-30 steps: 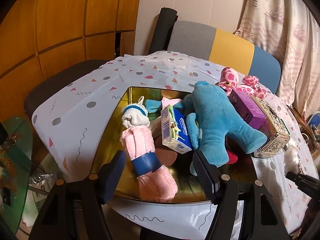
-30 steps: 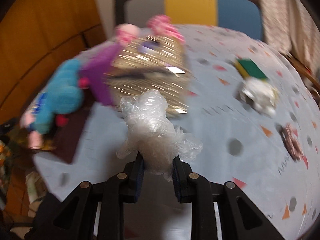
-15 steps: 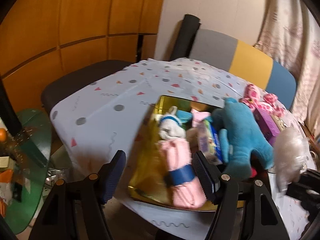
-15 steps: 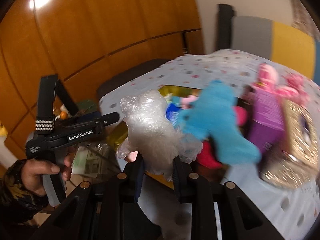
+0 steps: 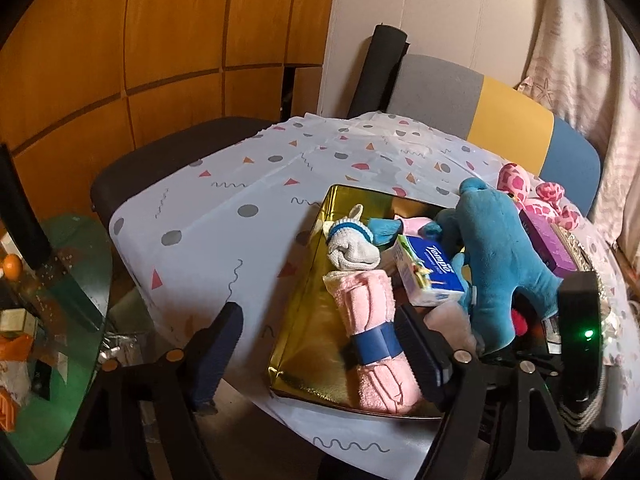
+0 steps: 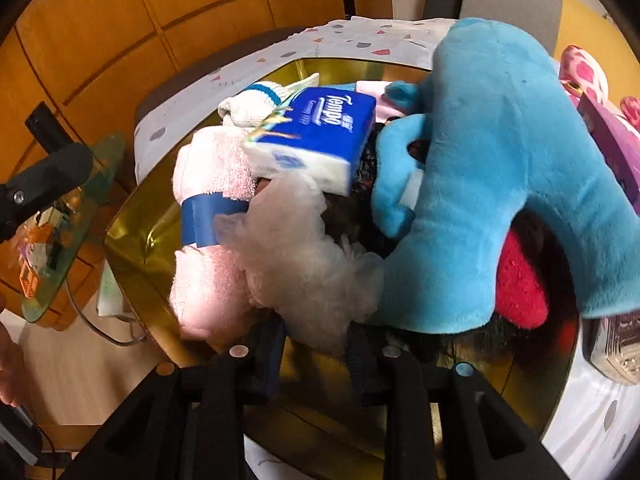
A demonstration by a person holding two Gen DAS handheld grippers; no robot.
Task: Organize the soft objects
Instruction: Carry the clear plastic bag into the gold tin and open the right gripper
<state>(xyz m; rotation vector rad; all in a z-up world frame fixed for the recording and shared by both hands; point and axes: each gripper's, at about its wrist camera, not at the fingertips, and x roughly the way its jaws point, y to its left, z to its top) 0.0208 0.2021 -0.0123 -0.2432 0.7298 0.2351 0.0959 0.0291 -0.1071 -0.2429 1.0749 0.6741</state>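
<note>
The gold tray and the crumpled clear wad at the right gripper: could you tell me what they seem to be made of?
The gold tray looks like polished metal or metallised card: its mirror-like surface reflects the items. The crumpled clear wad seems to be thin plastic film, translucent and wrinkled; it sits between the opening jaws of the right gripper.

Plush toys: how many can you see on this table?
2. A big blue plush toy lies across the gold tray's right side; a pink spotted plush toy sits behind it on the tablecloth. Others may be hidden underneath the pile.

Both grippers' jaws opening
</note>
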